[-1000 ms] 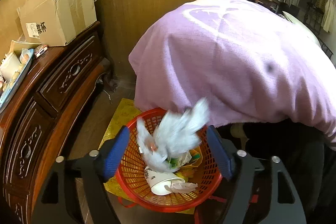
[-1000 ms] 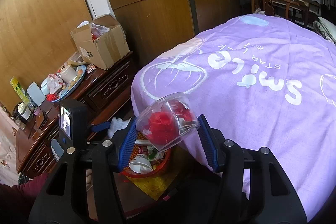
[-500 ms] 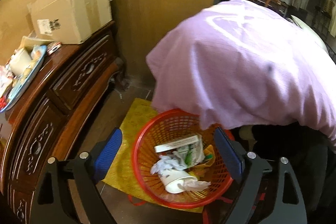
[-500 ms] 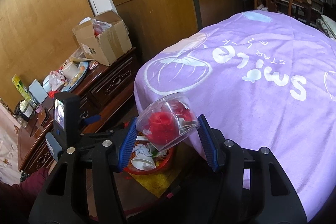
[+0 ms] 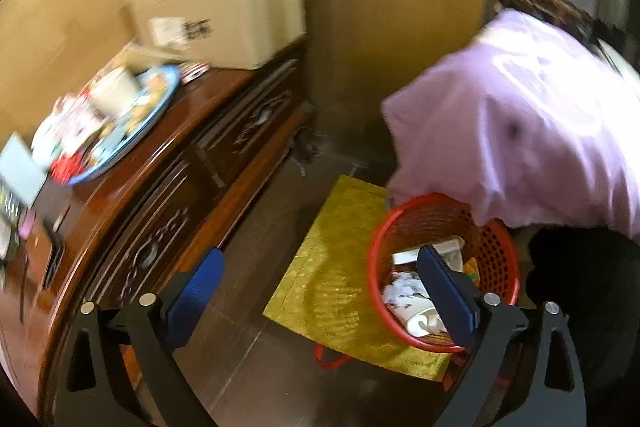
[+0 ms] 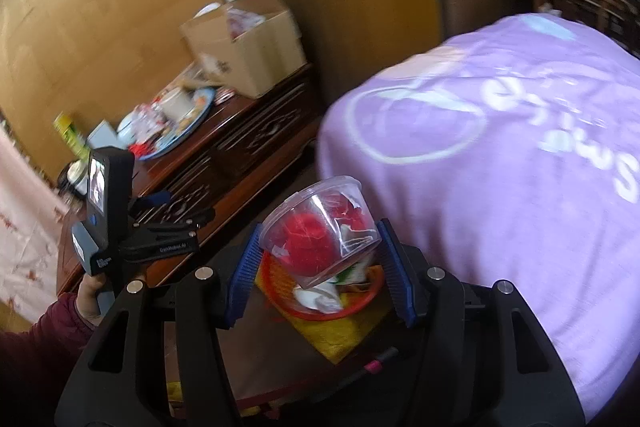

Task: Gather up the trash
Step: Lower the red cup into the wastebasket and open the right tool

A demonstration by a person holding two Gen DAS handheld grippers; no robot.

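A red mesh basket (image 5: 496, 251) stands on the floor on a yellow mat (image 5: 340, 267), partly under the purple tablecloth (image 5: 520, 115). It holds a paper cup, crumpled tissue and wrappers. My left gripper (image 5: 320, 291) is open and empty, above the floor left of the basket. My right gripper (image 6: 320, 259) is shut on a clear plastic cup (image 6: 320, 231) with red scraps inside, held above the basket (image 6: 360, 301). The left gripper's body (image 6: 108, 211) shows in the right wrist view.
A dark wooden sideboard (image 5: 168, 187) runs along the left wall, with a cardboard box (image 5: 224, 15) and a blue tray of clutter (image 5: 112, 131) on top. The purple-covered table (image 6: 500, 167) fills the right. Wooden cabinets stand behind.
The tissue dropped from my left gripper into the basket. The left gripper then swung left, away from the basket. The right gripper with the plastic cup moved closer over the basket.
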